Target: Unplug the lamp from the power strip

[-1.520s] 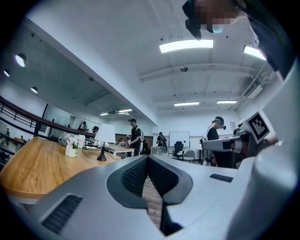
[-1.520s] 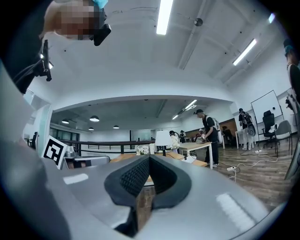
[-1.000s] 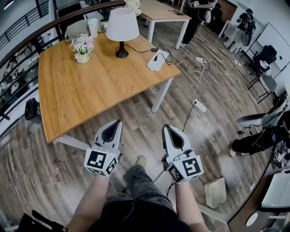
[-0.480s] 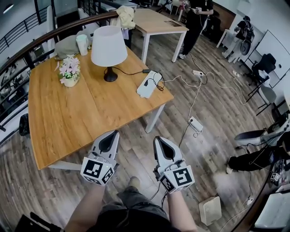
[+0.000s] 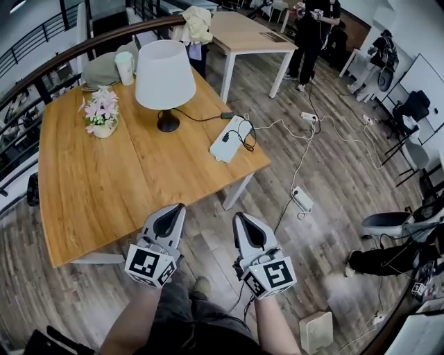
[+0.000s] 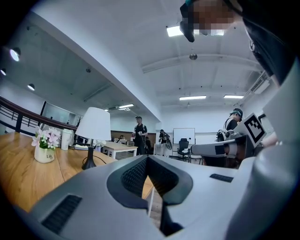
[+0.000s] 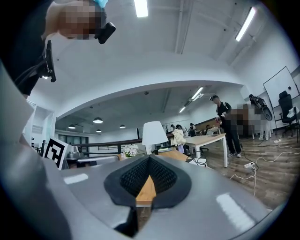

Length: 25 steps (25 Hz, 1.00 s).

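We hold the left gripper and right gripper clenched, empty, at the table edge, well apart from the power strip.

You work in even, bright light; ceiling strips glare at twelve o'clock in the right gripper view. Fisheye warping blackens every corner, and shadows look soft and faint.

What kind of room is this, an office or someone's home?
Most likely an open office or lab workspace: wooden tables, a whiteboard with an office chair beside it, and a power strip with cables across the floor.
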### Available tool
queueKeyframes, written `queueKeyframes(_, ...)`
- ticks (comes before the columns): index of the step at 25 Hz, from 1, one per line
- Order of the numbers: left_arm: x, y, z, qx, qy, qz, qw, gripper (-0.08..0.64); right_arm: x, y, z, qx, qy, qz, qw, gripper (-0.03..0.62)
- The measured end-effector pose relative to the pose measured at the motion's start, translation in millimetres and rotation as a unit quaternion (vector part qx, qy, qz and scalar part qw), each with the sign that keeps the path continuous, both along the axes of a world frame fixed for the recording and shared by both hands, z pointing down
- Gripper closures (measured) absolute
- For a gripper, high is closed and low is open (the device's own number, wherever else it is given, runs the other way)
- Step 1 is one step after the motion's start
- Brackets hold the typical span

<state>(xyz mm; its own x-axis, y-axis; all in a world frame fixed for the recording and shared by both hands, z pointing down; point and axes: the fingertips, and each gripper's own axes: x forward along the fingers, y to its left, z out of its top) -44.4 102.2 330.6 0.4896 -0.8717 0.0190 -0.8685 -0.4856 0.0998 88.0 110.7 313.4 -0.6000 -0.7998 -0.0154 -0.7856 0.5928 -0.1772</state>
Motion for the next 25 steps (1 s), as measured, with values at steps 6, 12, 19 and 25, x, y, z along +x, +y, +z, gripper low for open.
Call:
queueKeyframes(6,7,-38,1,0.005,-0.007,0.027,0.9996,0.564,-8,-33,8,-0.014,-0.001,0.007,1.000,0.584)
queueKeyframes(12,17,-91,-1,0.010,-0.014,0.066,0.9977,0.564,-21,-79,13,-0.024,0.008,0.015,1.000,0.584)
queueKeyframes(19,26,-146,11,-0.009,-0.023,0.116,0.9930,0.564,-25,-134,31,-0.048,0.008,0.045,0.998,0.584)
queueKeyframes(25,30,-185,20,-0.029,-0.021,0.156,0.9872,0.565,-31,-173,43,-0.068,0.015,0.069,0.995,0.584)
